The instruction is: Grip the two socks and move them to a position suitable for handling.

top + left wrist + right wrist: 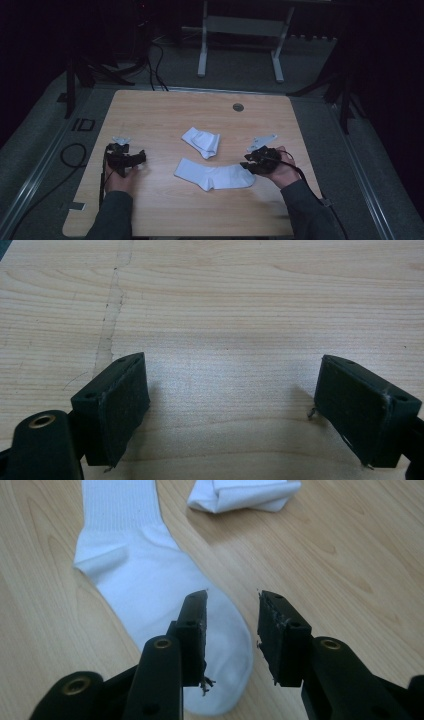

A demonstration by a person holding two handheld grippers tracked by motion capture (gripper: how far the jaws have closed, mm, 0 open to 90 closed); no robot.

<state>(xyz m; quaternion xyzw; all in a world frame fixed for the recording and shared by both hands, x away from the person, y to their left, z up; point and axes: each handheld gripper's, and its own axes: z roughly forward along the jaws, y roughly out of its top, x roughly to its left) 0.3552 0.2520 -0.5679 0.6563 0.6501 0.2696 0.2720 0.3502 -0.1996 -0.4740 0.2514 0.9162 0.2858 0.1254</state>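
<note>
On the wooden table (150, 110) our right tool (232, 630), part spread above the flat sock's (150, 590) toe, should pinch squarely, while our left tool (230, 400) rests spread.

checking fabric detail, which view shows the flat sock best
The right gripper view: the flat sock lies close, ribbing and toe visible past the fingers. The high view shows it whole but small. The left gripper view faces bare table.

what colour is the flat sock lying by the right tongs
White: the long flat cotton sock is plain white with a ribbed cuff, seen best in the right gripper view.
</note>
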